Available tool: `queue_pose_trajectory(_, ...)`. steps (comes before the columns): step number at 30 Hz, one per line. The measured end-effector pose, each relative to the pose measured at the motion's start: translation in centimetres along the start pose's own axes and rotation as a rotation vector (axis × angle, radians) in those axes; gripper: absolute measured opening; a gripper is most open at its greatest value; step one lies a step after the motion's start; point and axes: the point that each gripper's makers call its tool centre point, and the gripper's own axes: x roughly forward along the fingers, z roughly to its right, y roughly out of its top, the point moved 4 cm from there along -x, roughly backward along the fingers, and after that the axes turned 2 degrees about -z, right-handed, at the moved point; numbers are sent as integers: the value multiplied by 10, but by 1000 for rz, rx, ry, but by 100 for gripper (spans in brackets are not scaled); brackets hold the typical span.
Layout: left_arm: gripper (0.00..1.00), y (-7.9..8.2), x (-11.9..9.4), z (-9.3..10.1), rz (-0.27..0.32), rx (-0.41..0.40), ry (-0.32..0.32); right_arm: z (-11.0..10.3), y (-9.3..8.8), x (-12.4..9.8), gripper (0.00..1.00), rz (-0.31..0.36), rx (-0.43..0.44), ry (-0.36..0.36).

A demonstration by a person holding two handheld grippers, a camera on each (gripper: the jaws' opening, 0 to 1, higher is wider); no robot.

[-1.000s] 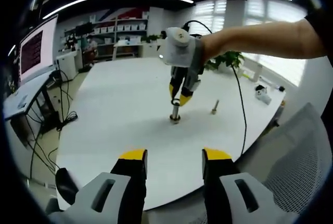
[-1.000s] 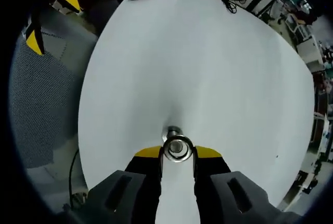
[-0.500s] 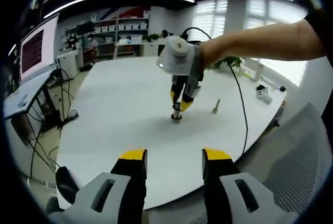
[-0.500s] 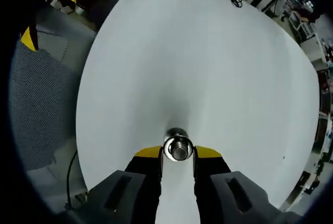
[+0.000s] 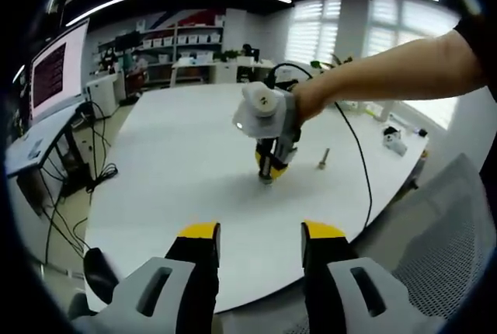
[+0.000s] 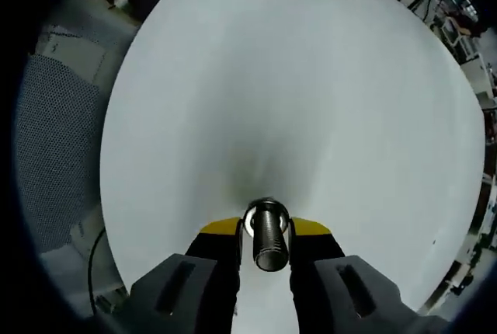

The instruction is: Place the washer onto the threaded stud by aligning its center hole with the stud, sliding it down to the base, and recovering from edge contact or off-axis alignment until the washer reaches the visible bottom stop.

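In the right gripper view, my right gripper (image 6: 265, 227) is shut on the metal washer (image 6: 262, 205), whose rim shows between the yellow tips. The threaded stud (image 6: 269, 245) rises through the washer's hole toward the camera, standing on the white table (image 6: 295, 85). In the left gripper view, the right gripper (image 5: 269, 165) points down low over the stud (image 5: 266, 179), hiding most of it, with a person's arm (image 5: 388, 66) behind it. My left gripper (image 5: 260, 233) hangs open near the table's front edge, with nothing between its fingers.
A second small bolt (image 5: 321, 158) stands on the table right of the stud. A black cable (image 5: 359, 155) trails over the table edge. A mesh chair (image 5: 454, 233) is at the right, a monitor (image 5: 54, 70) and desk at the left, a white object (image 5: 392, 141) far right.
The right gripper has come down along the stud with the washer; the threaded shaft now sticks up through the washer between its jaws. The left gripper has stayed put.
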Motion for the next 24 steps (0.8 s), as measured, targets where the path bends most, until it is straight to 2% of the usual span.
queue_pose_trajectory(2, 39, 0, 0, 0, 1, -4, 1, 1, 0, -1, 25, 8, 6, -8)
queue_pose_trajectory(4, 39, 1, -1, 0, 8, -6, 1, 4, 4, -4, 28, 68, 52, -64)
queue_pose_trajectory(6, 39, 1, -1, 0, 8, -6, -1, 4, 3, -14, 33, 100, 81, -95)
queue_pose_trajectory(8, 39, -1, 0, 1, 0, 0, -3, 1, 3, -30, 37, 170, 140, -129)
queue_pose_trajectory(10, 39, -1, 0, 1, -3, 4, -6, -6, 3, -49, 40, 262, 215, -153)
queue_pose_trajectory(13, 39, -2, 0, 2, -5, 9, -9, -21, 1, -82, 42, 465, 343, -170)
queue_pose_trajectory(14, 39, -2, 0, 3, -5, 11, -10, -24, 0, -86, 43, 491, 355, -174)
queue_pose_trajectory(15, 40, -2, -1, 4, -3, 13, -9, -31, -2, -99, 44, 569, 394, -186)
queue_pose_trajectory(16, 40, 0, -1, 4, 4, 29, -4, -36, -3, -109, 44, 625, 408, -203)
queue_pose_trajectory(18, 41, 0, -3, 3, 19, 21, -2, -49, -6, -134, 44, 780, 441, -236)
queue_pose_trajectory(20, 41, 2, -5, 1, 39, -3, 0, -65, -14, -155, 44, 880, 493, -242)
queue_pose_trajectory(24, 41, 4, -5, 5, 51, 10, -3, -94, -36, -180, 46, 1005, 575, -255)
